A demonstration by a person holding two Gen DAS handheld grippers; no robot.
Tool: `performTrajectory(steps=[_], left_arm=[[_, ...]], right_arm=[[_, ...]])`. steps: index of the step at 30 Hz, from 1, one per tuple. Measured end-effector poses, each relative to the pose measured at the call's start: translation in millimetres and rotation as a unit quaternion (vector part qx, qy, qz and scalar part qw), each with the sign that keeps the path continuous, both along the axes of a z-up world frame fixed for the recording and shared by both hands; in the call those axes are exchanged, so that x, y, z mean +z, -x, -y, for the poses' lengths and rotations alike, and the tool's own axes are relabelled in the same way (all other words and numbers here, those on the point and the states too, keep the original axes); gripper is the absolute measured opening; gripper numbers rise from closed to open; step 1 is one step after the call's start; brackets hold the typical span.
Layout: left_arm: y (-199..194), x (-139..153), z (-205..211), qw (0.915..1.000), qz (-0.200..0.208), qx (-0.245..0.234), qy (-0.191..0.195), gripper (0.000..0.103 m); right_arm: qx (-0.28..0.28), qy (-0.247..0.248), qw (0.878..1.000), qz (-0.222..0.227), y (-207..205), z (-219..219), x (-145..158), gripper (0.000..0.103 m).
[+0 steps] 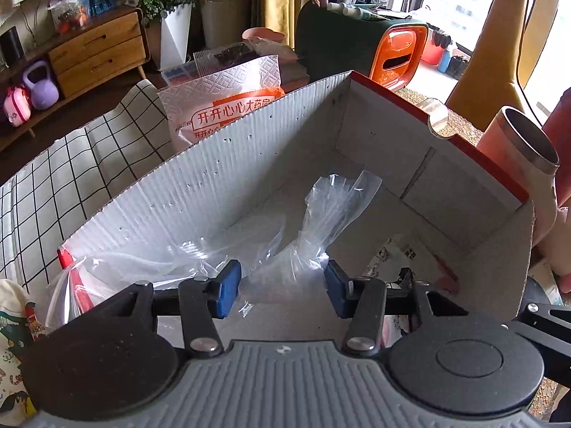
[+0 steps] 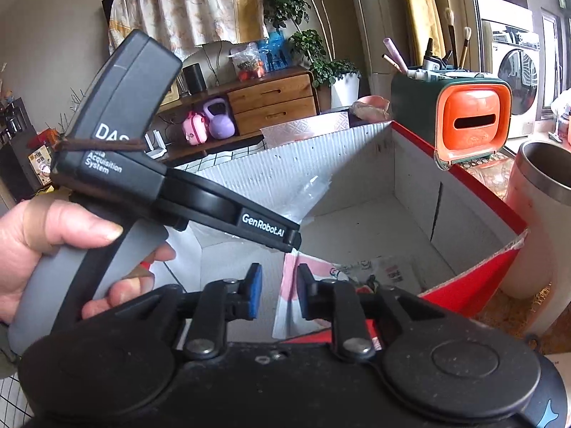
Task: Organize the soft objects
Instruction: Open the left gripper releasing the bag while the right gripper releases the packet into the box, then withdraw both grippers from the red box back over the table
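Both grippers' fingers apart over box (image 1: 357, 149) w/ plastic bag (image 1: 321, 221).

Clear plastic bag (image 1: 314, 214) lower end hidden behind left gripper (image 1: 282, 287) body. Pink packet (image 2: 303, 285) half covered by right gripper (image 2: 279, 294). Packet print too small to read. Steel cup (image 2: 539, 214) cut by frame edge.

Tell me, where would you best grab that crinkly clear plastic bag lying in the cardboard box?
Probably at its twisted neck: the clear plastic bag narrows there into a bunched waist, thin enough for two pads to pinch. Come from above through the open top of the cardboard box, as the left gripper is placed now, open, with the bag between its fingers.
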State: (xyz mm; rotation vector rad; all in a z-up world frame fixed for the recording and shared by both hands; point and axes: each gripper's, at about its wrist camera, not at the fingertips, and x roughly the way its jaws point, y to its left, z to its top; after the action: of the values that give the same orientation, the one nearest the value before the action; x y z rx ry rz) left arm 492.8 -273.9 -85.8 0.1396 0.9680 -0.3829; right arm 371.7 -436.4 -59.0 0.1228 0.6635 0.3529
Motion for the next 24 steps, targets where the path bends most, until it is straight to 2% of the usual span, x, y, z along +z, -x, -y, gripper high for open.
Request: performTrajectory(steps=[2,4,5,7,13,16,24], left_arm=[[1,-1,0,1.0,0.001,0.0,0.002,0.053],[3,0,-2,0.9999,0.003,0.0,0.01,0.069],[4,1,-2,0.9998,0.003,0.002,0.018,0.071],[6,3,-4,0.9997,0.011,0.007,0.022,0.071],[18,17,-9,0.999,0.028,0.011,0.034,0.071],[30,28,-12,0.9983,0.042,0.01,0.038,0.071],[67,59,-25,0.9966,0.07,0.005,0.044,0.071]], right_arm=[[-0.001,-0.003,1.0,0.001,1,1,1,0.026],[-0.001,-0.007,1.0,0.002,4,1,3,0.033],[-0.001,-0.008,1.0,0.003,6,2,4,0.034],[0.001,-0.007,1.0,0.003,9,2,6,0.041],[-0.005,-0.005,1.0,0.003,14,6,11,0.049],[-0.009,-0.004,1.0,0.005,18,7,16,0.055],[-0.02,0.0,1.0,0.013,32,6,32,0.063]])
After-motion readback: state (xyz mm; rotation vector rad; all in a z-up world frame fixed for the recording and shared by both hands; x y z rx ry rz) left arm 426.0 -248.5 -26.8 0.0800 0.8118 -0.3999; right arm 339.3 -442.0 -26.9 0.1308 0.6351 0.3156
